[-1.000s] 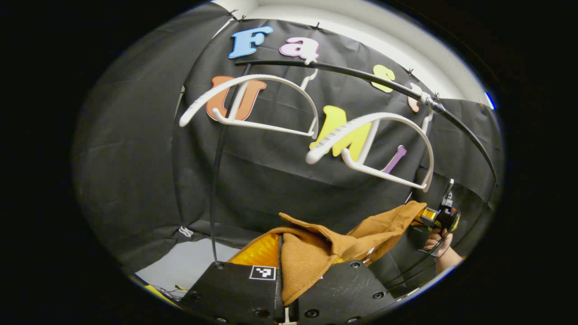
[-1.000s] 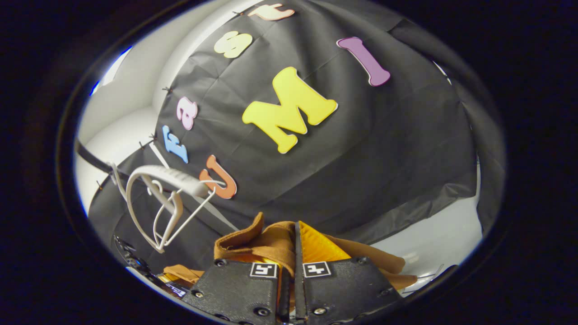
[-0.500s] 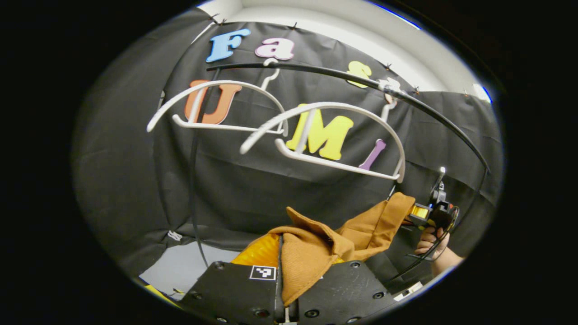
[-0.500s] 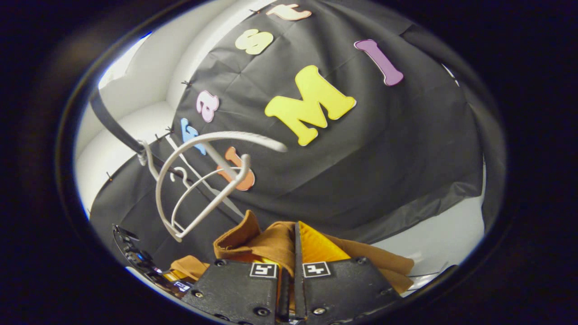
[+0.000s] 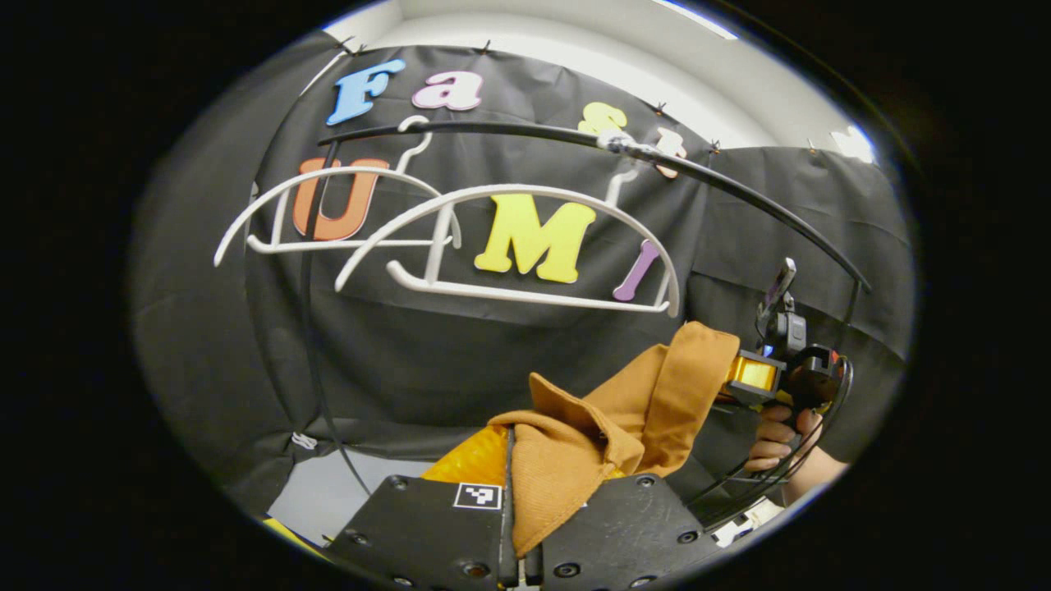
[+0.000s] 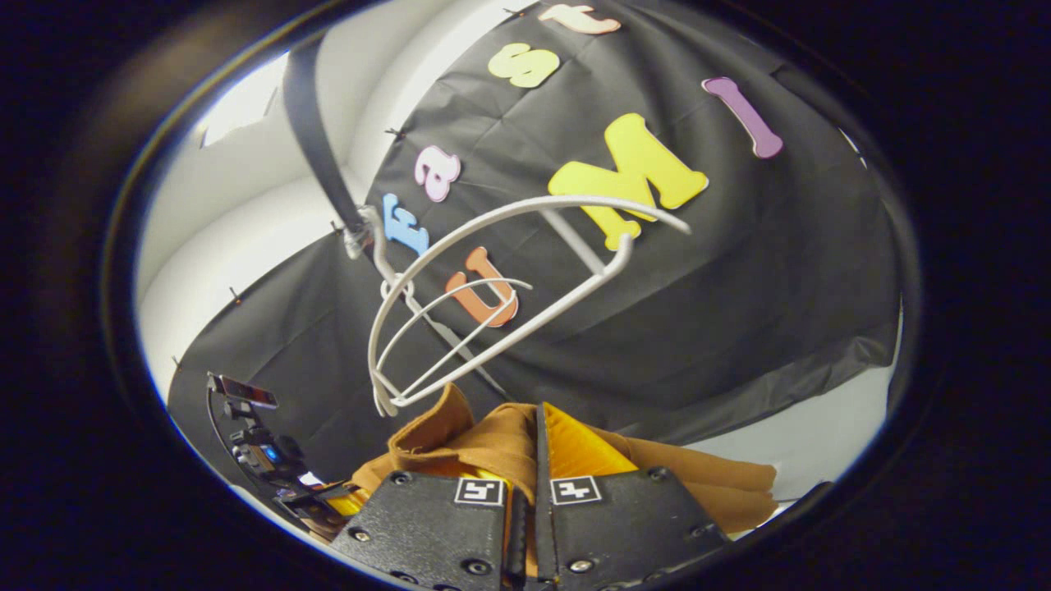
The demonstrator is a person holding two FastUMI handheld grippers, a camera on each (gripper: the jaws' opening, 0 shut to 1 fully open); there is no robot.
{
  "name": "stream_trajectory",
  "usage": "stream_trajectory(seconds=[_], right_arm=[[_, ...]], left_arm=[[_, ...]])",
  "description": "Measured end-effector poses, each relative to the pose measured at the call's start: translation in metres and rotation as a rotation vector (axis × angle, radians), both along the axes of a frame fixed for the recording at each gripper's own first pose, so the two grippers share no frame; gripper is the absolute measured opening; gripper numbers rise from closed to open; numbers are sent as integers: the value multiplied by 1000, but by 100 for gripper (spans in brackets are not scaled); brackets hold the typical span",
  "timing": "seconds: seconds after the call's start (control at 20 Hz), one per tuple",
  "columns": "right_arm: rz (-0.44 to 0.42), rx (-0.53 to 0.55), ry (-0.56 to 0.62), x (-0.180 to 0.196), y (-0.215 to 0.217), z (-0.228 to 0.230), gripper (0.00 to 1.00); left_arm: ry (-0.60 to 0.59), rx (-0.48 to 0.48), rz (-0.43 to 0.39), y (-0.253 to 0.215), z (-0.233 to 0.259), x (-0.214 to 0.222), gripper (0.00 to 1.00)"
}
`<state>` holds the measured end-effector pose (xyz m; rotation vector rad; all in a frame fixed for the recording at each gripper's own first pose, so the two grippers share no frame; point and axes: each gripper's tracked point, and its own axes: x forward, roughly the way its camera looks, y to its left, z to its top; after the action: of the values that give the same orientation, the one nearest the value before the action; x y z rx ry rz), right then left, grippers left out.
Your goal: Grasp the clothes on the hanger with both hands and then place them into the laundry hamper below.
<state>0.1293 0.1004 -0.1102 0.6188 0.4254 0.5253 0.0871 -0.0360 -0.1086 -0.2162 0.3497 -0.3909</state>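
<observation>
The brown garment (image 5: 608, 435) is already off the white hangers (image 5: 509, 246), which hang bare on the black rail (image 5: 739, 193) above. So the grasping part of the task looks done, and what is left is to lower the cloth into the laundry hamper, which I cannot see from here.

The left gripper (image 5: 513, 533) is closed on a fold of the garment, the cloth coming out between its two fingers. The right gripper (image 6: 530, 525) is also closed on the brown cloth, which bunches up just over its fingers. In the left gripper view the right gripper is farther off, held by a hand (image 5: 776, 439), and the garment is stretched between the two.

For the way down, the near hanger is just above the cloth at the right gripper's side, so a corner could catch its lower bar. Below the black booth wall there is an open pale floor (image 6: 821, 443), and nothing there seems to block a descent.
</observation>
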Motion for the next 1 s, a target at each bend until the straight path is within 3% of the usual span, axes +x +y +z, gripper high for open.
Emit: stream_trajectory(seconds=[0.2,0.3,0.5,0.7,1.0], right_arm=[[59,-10,-2,-13,32,-2,7],[48,-33,18,-12,36,-20,8],[46,-61,98,-11,50,-66,8],[11,-155,154,-11,54,-121,8],[-26,-253,276,-6,57,-203,8]], left_arm=[[0,84,-40,-7,-5,-5,8],[10,120,-39,-6,-16,-6,8],[55,187,-28,-2,-57,-4,8],[130,224,-7,7,-105,-5,8],[276,209,27,14,-177,-8,8]])
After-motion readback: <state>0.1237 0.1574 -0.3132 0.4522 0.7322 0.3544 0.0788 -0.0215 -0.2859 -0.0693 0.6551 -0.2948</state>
